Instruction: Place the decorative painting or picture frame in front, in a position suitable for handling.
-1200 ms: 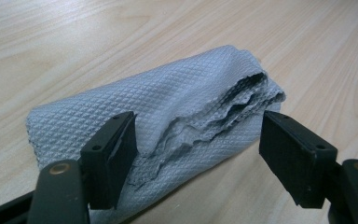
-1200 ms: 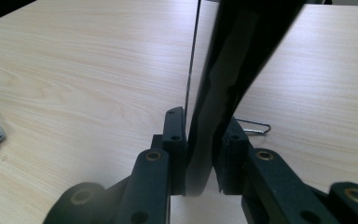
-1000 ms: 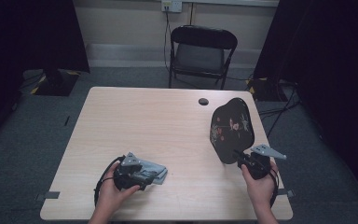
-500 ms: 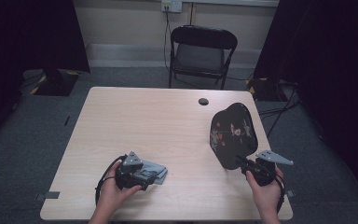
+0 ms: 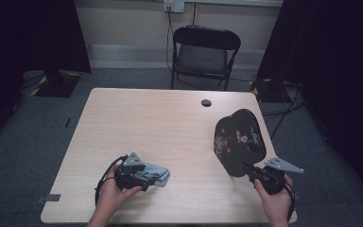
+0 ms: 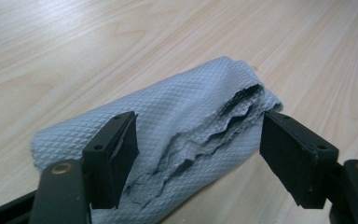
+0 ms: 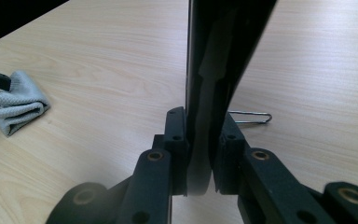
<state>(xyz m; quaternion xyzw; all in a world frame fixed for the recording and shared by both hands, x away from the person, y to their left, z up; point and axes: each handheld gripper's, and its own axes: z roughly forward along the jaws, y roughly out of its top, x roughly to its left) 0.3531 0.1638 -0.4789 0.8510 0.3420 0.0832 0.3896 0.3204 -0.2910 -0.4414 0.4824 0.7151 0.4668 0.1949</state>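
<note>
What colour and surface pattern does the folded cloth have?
The cloth is light grey-blue with a fine diamond embossed texture; the left gripper view shows it best.

No legible text, label or number anywhere.

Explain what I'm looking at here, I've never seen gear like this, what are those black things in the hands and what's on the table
A person sits at a wooden table holding a hand-held two-jaw gripper in each hand; each carries its own camera. The high view looks down from above. The left gripper, seen close in the left gripper view, has its jaws around a folded grey cloth lying on the table, not clearly squeezing it. The right gripper is clamped on the edge of a black tray with a flower pattern, holding it upright. A thin wire piece lies behind it.
</note>
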